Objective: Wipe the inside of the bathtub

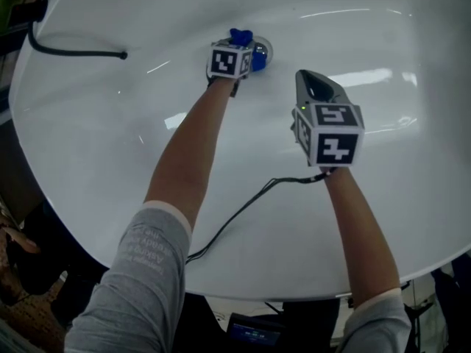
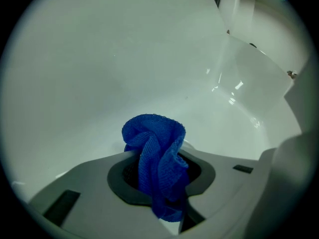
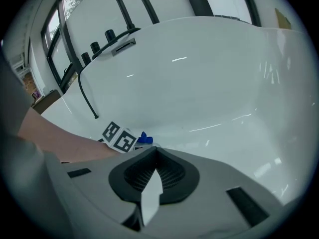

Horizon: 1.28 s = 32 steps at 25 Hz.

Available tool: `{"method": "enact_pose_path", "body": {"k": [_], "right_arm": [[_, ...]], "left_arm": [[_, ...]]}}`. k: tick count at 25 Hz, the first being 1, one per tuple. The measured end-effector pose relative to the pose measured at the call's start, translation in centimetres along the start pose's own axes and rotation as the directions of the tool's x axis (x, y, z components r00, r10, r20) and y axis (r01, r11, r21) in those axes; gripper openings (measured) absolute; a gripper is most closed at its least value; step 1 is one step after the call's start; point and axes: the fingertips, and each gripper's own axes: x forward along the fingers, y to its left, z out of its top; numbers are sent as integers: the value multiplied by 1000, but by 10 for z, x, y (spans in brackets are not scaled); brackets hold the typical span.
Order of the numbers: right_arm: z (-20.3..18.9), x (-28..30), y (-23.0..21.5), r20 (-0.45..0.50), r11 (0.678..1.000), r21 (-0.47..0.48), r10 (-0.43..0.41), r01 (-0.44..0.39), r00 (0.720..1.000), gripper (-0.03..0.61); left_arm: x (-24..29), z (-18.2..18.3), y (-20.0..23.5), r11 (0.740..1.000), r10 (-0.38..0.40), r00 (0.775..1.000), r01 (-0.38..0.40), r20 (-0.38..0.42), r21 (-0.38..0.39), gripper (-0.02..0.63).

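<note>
In the head view the white bathtub (image 1: 96, 138) fills the frame. My left gripper (image 1: 241, 44) reaches deep into it, shut on a crumpled blue cloth (image 1: 241, 36) beside the chrome drain (image 1: 266, 48) on the tub floor. The left gripper view shows the blue cloth (image 2: 154, 141) bunched between the closed jaws of the left gripper (image 2: 160, 159), above the tub's white inner surface (image 2: 89, 73). My right gripper (image 1: 307, 76) hovers nearer to me over the tub wall; its jaws (image 3: 155, 152) are shut on nothing.
A black hose (image 1: 73, 52) lies over the tub's far left rim. A thin black cable (image 1: 243, 210) trails from the right gripper across the near rim. Dark tap fittings (image 3: 122, 43) stand on the rim at the tub's end in the right gripper view.
</note>
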Motion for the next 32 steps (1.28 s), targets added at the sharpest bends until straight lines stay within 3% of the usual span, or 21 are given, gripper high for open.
{"method": "enact_pose_path", "body": {"k": [11,15,18,20,25,32], "right_arm": [[0,26,-14,-53,999,29,-36,38,998,11],[1,25,-13,-42,997,67,-41,44,998,11],[4,29,-13,-19,997,68,-41,42,999,11],[5,33,-17,-10,996,68,-52,52,999,11],[-2,40,-22,-21,995,77,-61,62,998,11],[-4,40,-31,-3,997,61,-49,49,999,11]], "left_arm": [[-22,-58,-65,989,-149,982,145,-115,-38,106],[-45,-42,-44,997,-52,998,50,34,50,106],[-53,-6,-10,996,7,990,-19,137,82,106],[-53,21,10,990,29,986,-51,164,130,106],[-38,55,29,942,38,994,-69,100,330,106],[-10,32,38,916,99,995,-86,-12,391,106]]}}
